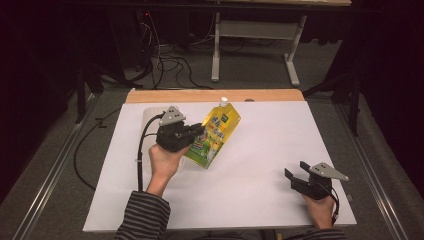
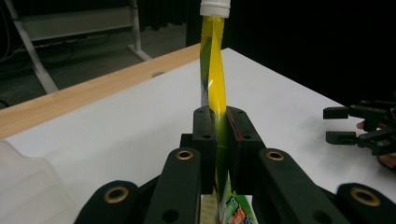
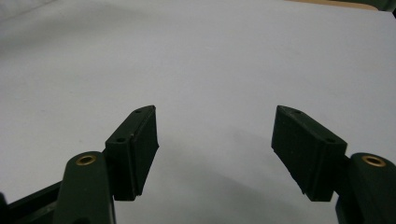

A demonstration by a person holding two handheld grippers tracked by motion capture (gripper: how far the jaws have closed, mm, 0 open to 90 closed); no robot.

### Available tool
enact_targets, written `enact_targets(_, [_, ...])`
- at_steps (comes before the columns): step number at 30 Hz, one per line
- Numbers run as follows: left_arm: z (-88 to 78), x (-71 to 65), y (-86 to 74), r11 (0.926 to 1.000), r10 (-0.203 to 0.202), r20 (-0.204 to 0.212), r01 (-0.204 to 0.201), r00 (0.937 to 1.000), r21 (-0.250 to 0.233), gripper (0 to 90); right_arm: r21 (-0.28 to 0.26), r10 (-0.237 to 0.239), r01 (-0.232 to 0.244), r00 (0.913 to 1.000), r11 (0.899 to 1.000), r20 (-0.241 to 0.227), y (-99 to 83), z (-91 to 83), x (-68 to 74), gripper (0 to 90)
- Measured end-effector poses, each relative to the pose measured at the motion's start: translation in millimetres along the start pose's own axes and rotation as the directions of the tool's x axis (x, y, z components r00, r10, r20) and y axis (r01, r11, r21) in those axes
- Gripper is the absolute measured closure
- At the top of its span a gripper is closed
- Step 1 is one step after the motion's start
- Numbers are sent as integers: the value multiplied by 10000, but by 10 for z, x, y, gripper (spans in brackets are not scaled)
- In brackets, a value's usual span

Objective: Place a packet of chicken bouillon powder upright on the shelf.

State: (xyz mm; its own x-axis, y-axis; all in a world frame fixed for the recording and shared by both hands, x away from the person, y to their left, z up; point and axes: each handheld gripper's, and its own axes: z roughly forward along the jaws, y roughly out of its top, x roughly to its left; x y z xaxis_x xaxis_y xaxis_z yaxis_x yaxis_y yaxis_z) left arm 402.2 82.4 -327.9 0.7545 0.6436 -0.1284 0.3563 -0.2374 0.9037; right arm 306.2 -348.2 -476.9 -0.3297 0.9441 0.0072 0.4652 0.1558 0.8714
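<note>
Left gripper (image 1: 199,132) pinches the yellow spouted pouch (image 1: 216,134) aloft, cap on; right gripper (image 1: 295,173) rests spread, unused, so work seems barely begun.

A white-topped table (image 1: 280,165) with a wooden far edge stands on grey carpet (image 1: 250,75); cables (image 1: 165,60) trail before a dark backdrop.

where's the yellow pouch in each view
High view: yellow spouted pouch left of centre, clamped by the left gripper.
Left gripper view: pouch edge-on at centre, rising between the jaws.
Right gripper view: not in it.
Shared landmark: its white cap.
</note>
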Motion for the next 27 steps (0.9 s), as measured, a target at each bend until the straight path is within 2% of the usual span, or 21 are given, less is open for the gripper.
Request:
enact_targets(6, [-76,63,49,9999,-16,-164,14,9999,-152,842,-9,-8,8,10000,10000,6,-1,0,-1,320])
enact_targets(10, [-166,104,59,9998,72,-456,-80,9989,-154,849,-46,-18,17,10000,10000,-9,-3,-5,-3,320])
enact_targets(15, [-266,175,57,9995,-60,-642,41,9979,-304,882,-52,-42,42,10000,10000,11,-2,-4,-2,320])
enact_targets(20, [-287,245,53,9998,149,-1030,-131,9946,180,900,-93,-27,27,10000,10000,4,-3,-7,-2,320])
enact_targets(27, [-433,339,59,9994,28,-1357,-72,9907,-324,900,-62,-57,57,10000,10000,-7,-3,-5,-3,320])
